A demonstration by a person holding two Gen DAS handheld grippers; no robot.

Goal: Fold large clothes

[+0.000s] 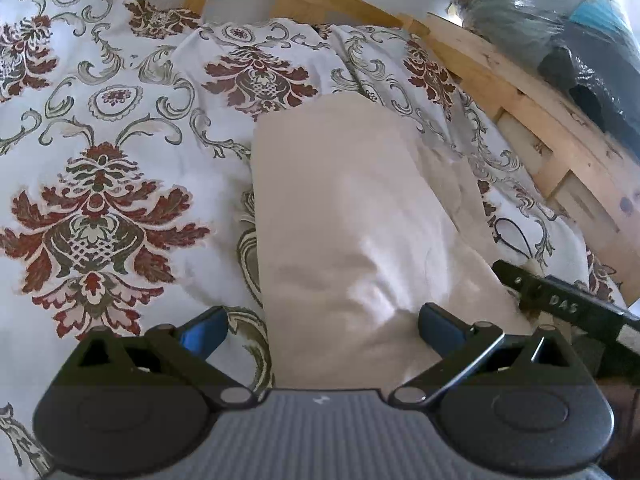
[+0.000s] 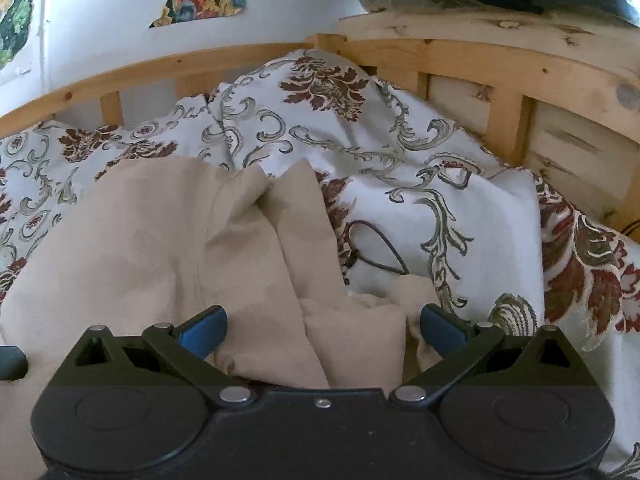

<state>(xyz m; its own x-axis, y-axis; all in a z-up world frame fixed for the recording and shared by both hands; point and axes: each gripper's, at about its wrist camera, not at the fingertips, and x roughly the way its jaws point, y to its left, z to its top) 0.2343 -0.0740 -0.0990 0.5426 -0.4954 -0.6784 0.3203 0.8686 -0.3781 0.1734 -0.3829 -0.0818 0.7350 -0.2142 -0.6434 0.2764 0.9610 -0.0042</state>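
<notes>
A beige garment lies on the bed as a long folded strip; it also shows in the right wrist view, with rumpled folds on its right side. My left gripper is open, its blue fingers spread over the near end of the cloth. My right gripper is open too, with bunched beige folds between its fingers. The right gripper's black body shows at the right edge of the left wrist view. Neither gripper clamps the cloth.
A white bedspread with red and grey floral print covers the bed. A wooden slatted bed frame runs along the back and right. A thin black cord lies on the bedspread beside the garment. A dark plastic-wrapped bundle sits on the frame.
</notes>
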